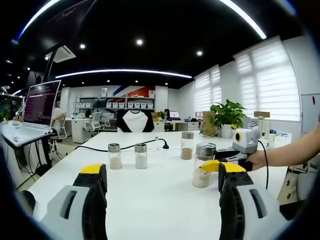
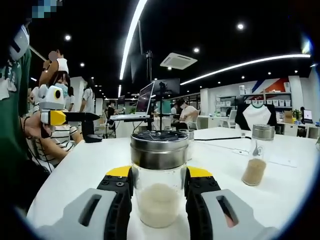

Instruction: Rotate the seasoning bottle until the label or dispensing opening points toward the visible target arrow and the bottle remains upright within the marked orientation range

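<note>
Standing upright on the white table, the seasoning bottle is a clear glass jar with a brushed-metal lid and pale granules filling its lower part. The right gripper clamps it, 1 black, yellow-tipped jaw pressed to each side of the glass. From the left gripper view the same bottle sits at the table's right, the right gripper reaching it from a person's hand. The left gripper hangs apart from it, jaws spread wide around nothing. 3 other jars stand farther back.
</note>
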Demonstrator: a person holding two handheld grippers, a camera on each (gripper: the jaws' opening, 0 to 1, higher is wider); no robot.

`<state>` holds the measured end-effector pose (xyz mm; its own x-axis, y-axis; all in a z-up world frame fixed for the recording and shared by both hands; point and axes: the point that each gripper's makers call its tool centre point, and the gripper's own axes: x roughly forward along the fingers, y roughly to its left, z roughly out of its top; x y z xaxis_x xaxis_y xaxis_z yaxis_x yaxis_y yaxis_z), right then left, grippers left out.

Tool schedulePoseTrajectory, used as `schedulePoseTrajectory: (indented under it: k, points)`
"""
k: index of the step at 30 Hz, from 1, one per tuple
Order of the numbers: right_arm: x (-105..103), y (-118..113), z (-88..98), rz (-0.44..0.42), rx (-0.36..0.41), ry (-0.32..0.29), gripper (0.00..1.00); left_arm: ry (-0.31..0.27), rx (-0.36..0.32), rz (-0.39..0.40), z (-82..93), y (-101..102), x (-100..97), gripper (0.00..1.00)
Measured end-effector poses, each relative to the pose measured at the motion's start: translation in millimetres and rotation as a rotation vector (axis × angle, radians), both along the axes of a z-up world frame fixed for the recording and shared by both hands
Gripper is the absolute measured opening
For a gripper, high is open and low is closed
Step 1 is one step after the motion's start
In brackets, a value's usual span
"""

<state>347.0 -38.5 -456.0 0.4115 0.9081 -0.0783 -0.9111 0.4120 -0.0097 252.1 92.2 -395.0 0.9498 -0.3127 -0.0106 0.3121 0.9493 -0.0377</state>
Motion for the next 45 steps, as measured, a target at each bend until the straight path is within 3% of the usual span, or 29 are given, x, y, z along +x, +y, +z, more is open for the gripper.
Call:
schedulePoseTrajectory:
  k: [5,6,8,10,14,16,20,26,29,35,37,42,45]
  points:
    - [0,0,0.1,-0.001,0.003,0.011,0.39,-0.003,0.002,0.007,1.3,2,-0.9,0.97]
    - [0,0,0.6,-0.016,0.030,0.052,0.40,-0.001,0.002,0.008,0.8,2,-0.9,0.97]
    - [3,-5,9.7,-0.057,0.114,0.069,0.49,0.001,0.007,0.006,0.3,2,-1.0,0.97]
    - [5,-13,7.8,-0.108,0.097,0.047,0.56,0.003,0.014,0.000,-0.3,1,-1.1,0.97]
    - [-2,-20,5.3,-0.137,0.100,0.064,0.55,0.002,0.014,-0.005,0.0,-1,-1.5,0.97]
    - [-5,-25,4.6,-0.171,0.061,0.039,0.55,0.003,0.013,-0.005,-0.3,-1,-1.5,0.97]
    - [-12,-28,6.3,-0.198,0.085,0.062,0.54,0.003,0.021,-0.007,-1.6,-3,-2.2,0.97]
    - [-14,-28,4.8,-0.289,0.056,0.037,0.53,0.007,0.017,-0.008,-3.3,-3,-2.8,0.97]
    - [-13,-28,4.7,-0.346,0.013,-0.011,0.51,0.010,0.016,-0.007,-3.8,-2,-2.6,0.97]
    - [-10,-29,13.3,-0.468,0.078,0.000,0.51,0.008,0.012,-0.009,-3.8,-4,-2.7,0.97]
    - [-11,-28,12.6,-0.495,0.049,-0.013,0.51,0.011,0.012,-0.011,-4.3,-5,-3.0,0.97]
    - [-10,-26,16.5,-0.570,0.064,-0.022,0.51,0.011,0.010,-0.011,-4.1,-5,-3.0,0.97]
    - [-6,-29,11.4,-0.620,0.077,0.013,0.51,0.010,0.007,-0.010,-3.5,-5,-2.9,0.97]
